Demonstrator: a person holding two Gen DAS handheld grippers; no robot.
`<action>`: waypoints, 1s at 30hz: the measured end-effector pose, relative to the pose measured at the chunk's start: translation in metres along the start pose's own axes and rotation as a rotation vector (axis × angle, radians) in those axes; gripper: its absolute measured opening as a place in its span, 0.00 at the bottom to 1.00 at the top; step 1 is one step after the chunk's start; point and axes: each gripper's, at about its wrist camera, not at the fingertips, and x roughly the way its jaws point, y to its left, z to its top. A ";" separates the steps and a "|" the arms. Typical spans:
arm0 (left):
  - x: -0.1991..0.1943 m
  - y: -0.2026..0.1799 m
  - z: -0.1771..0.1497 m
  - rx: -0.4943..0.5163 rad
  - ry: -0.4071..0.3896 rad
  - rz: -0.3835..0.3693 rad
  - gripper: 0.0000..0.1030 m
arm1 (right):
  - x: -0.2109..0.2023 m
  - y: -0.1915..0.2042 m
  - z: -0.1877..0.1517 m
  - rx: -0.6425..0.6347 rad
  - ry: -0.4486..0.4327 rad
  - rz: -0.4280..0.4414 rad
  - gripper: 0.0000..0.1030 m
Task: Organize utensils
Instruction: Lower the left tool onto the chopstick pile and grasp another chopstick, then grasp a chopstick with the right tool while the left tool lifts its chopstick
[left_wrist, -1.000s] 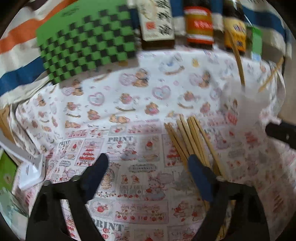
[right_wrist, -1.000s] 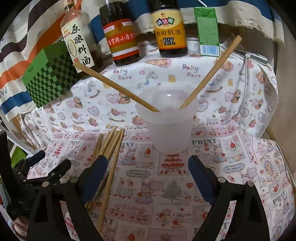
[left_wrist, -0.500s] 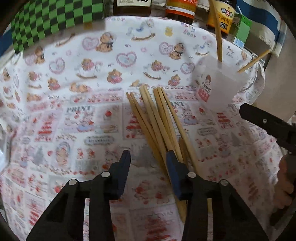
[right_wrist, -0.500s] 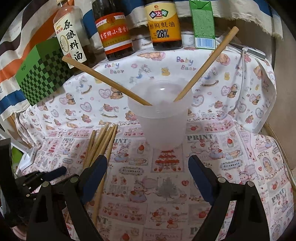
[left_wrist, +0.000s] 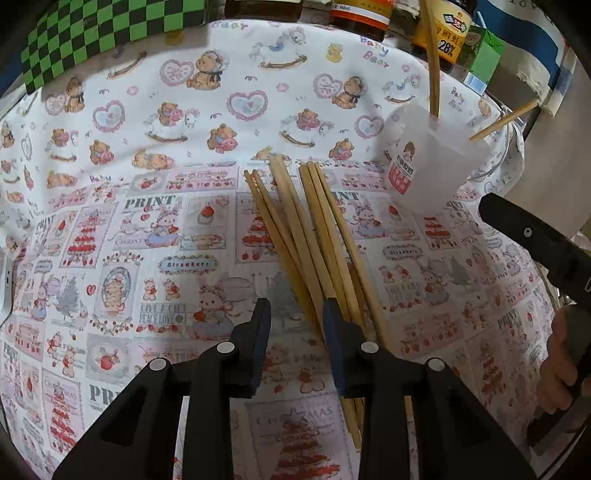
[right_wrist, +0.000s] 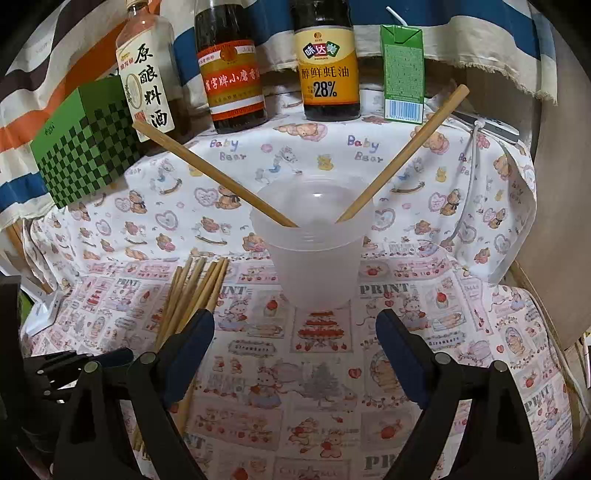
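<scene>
Several wooden chopsticks (left_wrist: 314, 236) lie in a loose bundle on the printed cloth. My left gripper (left_wrist: 295, 323) points down at their near ends and its jaws are closing. The leftmost sticks run into the narrow gap beside the right finger (left_wrist: 332, 332), but the pads do not press on them. The other sticks pass under that finger. A translucent plastic cup (right_wrist: 314, 258) stands upright with two chopsticks (right_wrist: 207, 173) leaning out of it. My right gripper (right_wrist: 295, 332) hangs wide open just in front of the cup, with nothing between its fingers. The bundle (right_wrist: 192, 291) lies left of the cup.
Three sauce bottles (right_wrist: 328, 74), a green drink carton (right_wrist: 402, 74) and a green checkered box (left_wrist: 110, 26) line the back edge. A white cable (right_wrist: 469, 162) and a device lie at the back right. A hand (left_wrist: 561, 369) holds the right gripper at the right edge.
The left gripper tipped down over the chopstick bundle and its jaws narrowed from wide to a small gap. The right gripper stayed in front of the cup.
</scene>
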 end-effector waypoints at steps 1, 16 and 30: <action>0.000 0.002 0.000 -0.015 0.009 -0.014 0.27 | 0.000 0.000 0.000 0.000 0.000 -0.002 0.88; -0.003 -0.014 -0.003 0.016 0.019 -0.013 0.05 | -0.001 -0.001 -0.001 -0.006 -0.015 -0.036 0.88; -0.087 -0.003 0.004 0.000 -0.394 0.030 0.05 | 0.007 0.005 -0.005 0.008 0.017 0.036 0.88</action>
